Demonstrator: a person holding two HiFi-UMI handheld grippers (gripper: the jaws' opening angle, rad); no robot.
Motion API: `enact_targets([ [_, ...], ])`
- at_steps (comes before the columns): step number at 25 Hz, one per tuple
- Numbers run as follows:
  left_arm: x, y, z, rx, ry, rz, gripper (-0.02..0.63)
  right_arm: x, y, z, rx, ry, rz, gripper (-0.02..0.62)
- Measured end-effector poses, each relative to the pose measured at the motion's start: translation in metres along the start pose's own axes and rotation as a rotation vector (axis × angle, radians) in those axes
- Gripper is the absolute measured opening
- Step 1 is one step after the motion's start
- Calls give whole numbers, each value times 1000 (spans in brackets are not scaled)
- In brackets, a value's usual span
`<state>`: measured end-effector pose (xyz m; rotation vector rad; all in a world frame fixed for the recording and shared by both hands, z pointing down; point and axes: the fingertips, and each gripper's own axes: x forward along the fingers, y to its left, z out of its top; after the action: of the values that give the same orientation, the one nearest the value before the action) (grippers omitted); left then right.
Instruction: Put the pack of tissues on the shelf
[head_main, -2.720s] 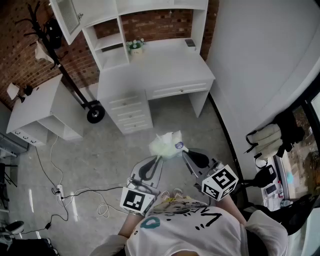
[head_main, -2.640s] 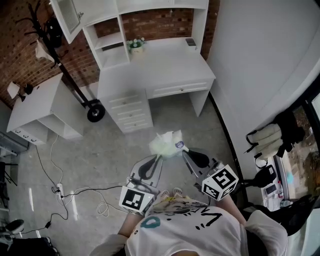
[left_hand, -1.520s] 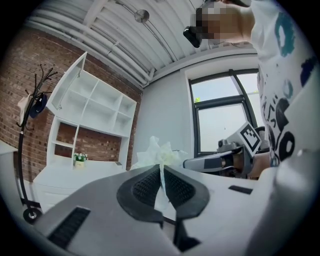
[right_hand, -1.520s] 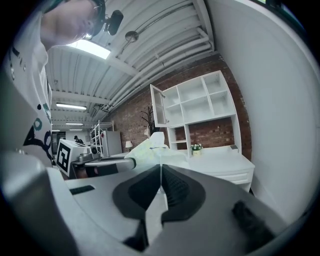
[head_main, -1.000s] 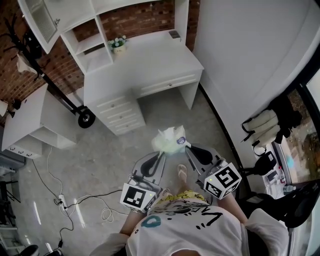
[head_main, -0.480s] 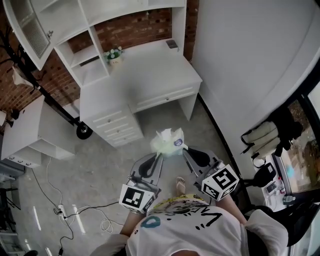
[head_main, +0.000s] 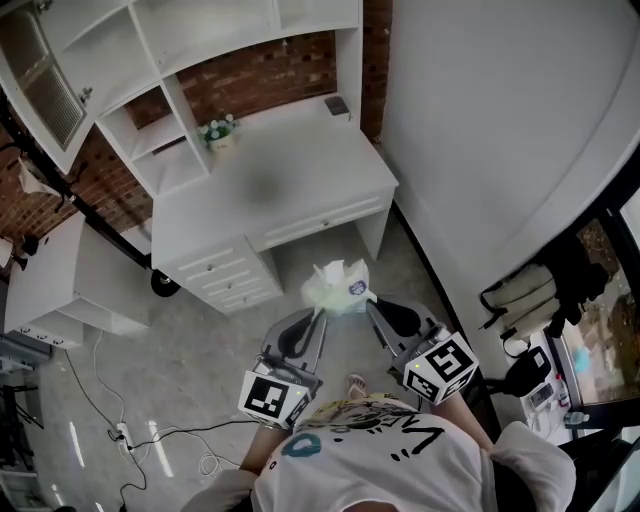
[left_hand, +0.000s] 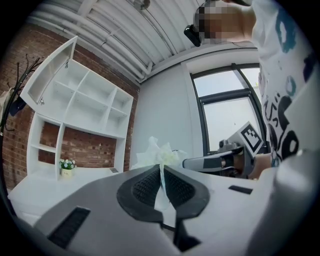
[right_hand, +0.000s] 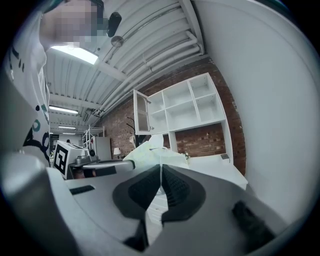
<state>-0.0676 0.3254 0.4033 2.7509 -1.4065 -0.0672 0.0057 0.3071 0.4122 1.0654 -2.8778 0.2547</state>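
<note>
The pack of tissues (head_main: 336, 288), pale green in a crinkly clear wrapper, hangs in the air in front of me between both grippers. My left gripper (head_main: 320, 312) is shut on the wrapper's left edge; the plastic (left_hand: 161, 175) runs between its closed pads. My right gripper (head_main: 368, 303) is shut on the right edge, with wrapper (right_hand: 159, 172) pinched between its pads. The white shelf unit (head_main: 150, 70) with open compartments stands on the white desk (head_main: 270, 190) ahead and to the left, against the brick wall. The shelf unit (right_hand: 192, 107) also shows in the right gripper view.
A small flower pot (head_main: 218, 133) stands on the desk by the shelf, and a dark flat object (head_main: 336, 105) lies at the desk's back right. A cupboard door (head_main: 45, 75) hangs open at left. A low white cabinet (head_main: 70, 285) and floor cables (head_main: 150, 440) lie left; a white wall (head_main: 480, 130) is at right.
The desk and shelf have shifted down and nearer in the head view as I walk toward them. Both grippers keep their hold on the pack, unchanged.
</note>
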Motion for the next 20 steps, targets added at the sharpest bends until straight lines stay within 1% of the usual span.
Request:
enact_targets([
  [5,29,-6,-4,-54,2,-6,18,-4,-32,4,25,-25,9,31],
  [9,45,-5,-8,-48,4,17,18,-1,-47,3,-2,-20,45,31],
  [12,52,0,-6,-35,9,24,18,3,-51,1,8,-22,61,31],
  [15,58,8,-10,-13,25,25,18,9,-56,0,22,-23,63,31],
  [20,71,24,-10,-26,22,21,18,25,-67,4,25,-15,56,31],
])
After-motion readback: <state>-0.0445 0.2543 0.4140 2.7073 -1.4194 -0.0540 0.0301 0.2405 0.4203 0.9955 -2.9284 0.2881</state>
